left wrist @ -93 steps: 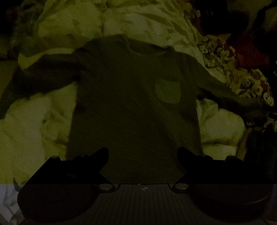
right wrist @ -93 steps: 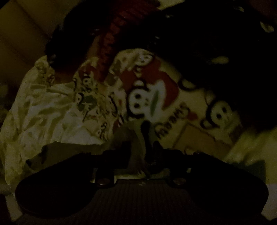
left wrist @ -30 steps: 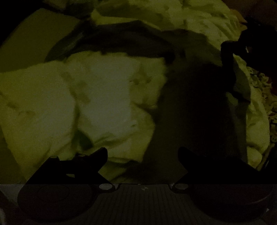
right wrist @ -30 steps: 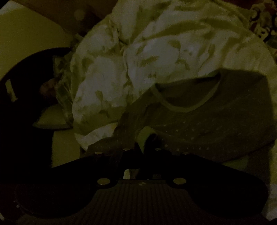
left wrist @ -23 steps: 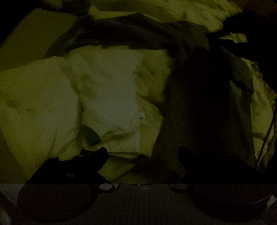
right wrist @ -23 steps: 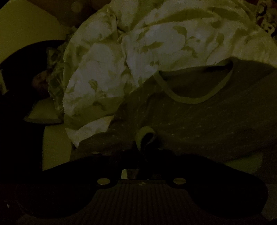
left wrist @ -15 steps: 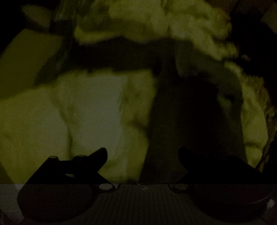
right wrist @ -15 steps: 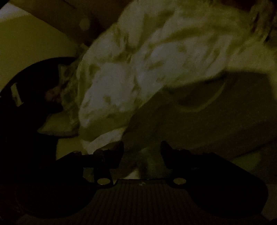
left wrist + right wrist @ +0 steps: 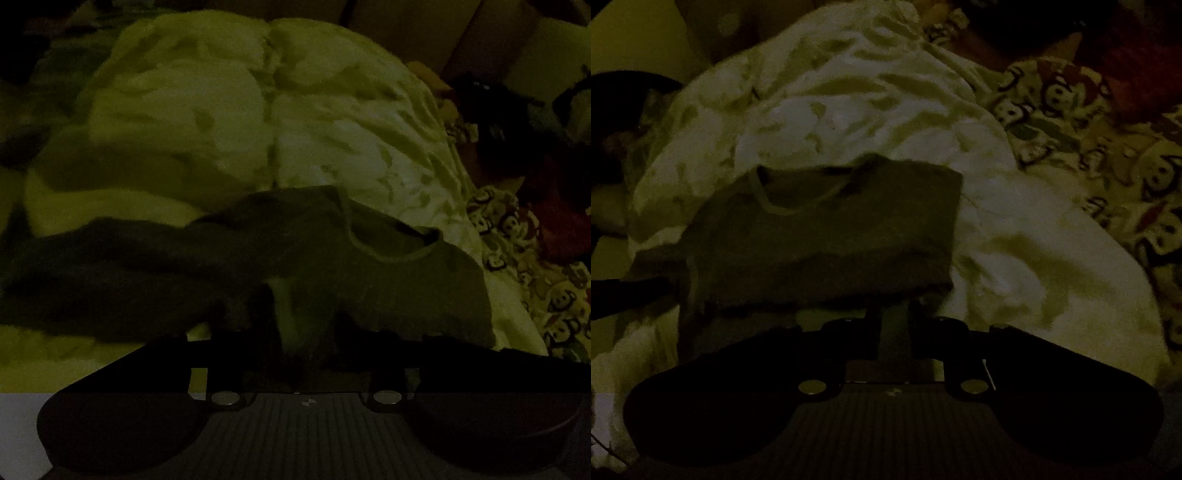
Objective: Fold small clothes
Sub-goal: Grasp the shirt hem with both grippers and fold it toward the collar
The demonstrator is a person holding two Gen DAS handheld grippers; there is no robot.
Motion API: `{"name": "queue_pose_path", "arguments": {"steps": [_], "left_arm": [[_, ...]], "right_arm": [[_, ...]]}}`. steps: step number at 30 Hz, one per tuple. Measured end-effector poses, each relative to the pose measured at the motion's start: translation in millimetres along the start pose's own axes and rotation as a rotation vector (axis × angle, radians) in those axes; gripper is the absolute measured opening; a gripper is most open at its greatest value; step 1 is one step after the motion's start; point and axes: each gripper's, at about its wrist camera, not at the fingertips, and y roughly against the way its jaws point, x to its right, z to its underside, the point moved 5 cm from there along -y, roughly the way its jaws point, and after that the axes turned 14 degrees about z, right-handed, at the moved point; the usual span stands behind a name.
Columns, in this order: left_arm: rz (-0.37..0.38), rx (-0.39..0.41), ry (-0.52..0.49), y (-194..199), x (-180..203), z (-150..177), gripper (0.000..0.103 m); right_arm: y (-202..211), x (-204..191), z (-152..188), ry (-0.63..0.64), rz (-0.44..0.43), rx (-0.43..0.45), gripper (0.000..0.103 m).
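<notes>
A small dark grey shirt (image 9: 388, 288) with a pale neckline lies on a white duvet in very dim light. In the left wrist view one sleeve (image 9: 110, 266) trails off to the left. In the right wrist view the shirt (image 9: 831, 240) looks folded, with a straight right side. My left gripper (image 9: 306, 321) is at the shirt's near edge, its jaws a narrow gap apart with a hump of fabric between them. My right gripper (image 9: 895, 325) is at the near right corner. Its jaws are closing, a strip of grey fabric shows in the gap, and the pads do not visibly press.
The rumpled white duvet (image 9: 221, 129) (image 9: 868, 110) fills the space beyond the shirt. A monkey-print cloth (image 9: 535, 295) (image 9: 1108, 129) and something red (image 9: 1137, 66) lie to the right. A dark round shape (image 9: 620, 129) sits at the far left.
My right gripper let go of the sleeve cuff, opened, moved to the shirt's near edge and narrowed again. My left gripper swung over to the shirt, and its jaws went from wide to narrow.
</notes>
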Motion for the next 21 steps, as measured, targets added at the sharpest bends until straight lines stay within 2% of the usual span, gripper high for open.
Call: {"name": "queue_pose_path", "arguments": {"steps": [4,5,6,8,10,15,17,18,21], "left_arm": [[-0.125,-0.070,-0.012,-34,-12,11,0.103],[-0.138,-0.085,-0.005,-40,-17,15,0.103],[-0.148,-0.106,0.011,-46,-23,19,0.103],[-0.143,-0.113,0.030,-54,-30,22,0.103],[-0.142,-0.120,0.025,-58,-31,22,0.103],[-0.145,-0.118,0.059,-49,-31,18,0.103],[-0.133,-0.070,0.087,-27,-28,17,0.103],[-0.125,-0.032,0.097,-13,-28,18,0.103],[-0.121,0.076,0.146,33,-35,25,0.103]], "right_arm": [[-22,-16,-17,0.025,0.000,0.063,0.024],[-31,-17,-19,0.031,0.014,0.057,0.031],[-46,-18,-18,0.045,0.044,0.024,0.033],[-70,-13,-11,0.055,0.077,-0.029,0.031],[-81,-11,-4,0.070,0.066,-0.032,0.031],[-65,-12,-7,0.066,0.075,-0.001,0.031],[-46,-13,-11,0.028,0.052,0.028,0.035],[-34,-15,-12,0.010,0.040,0.045,0.043],[4,-26,-6,0.003,-0.010,0.077,0.054]]}}
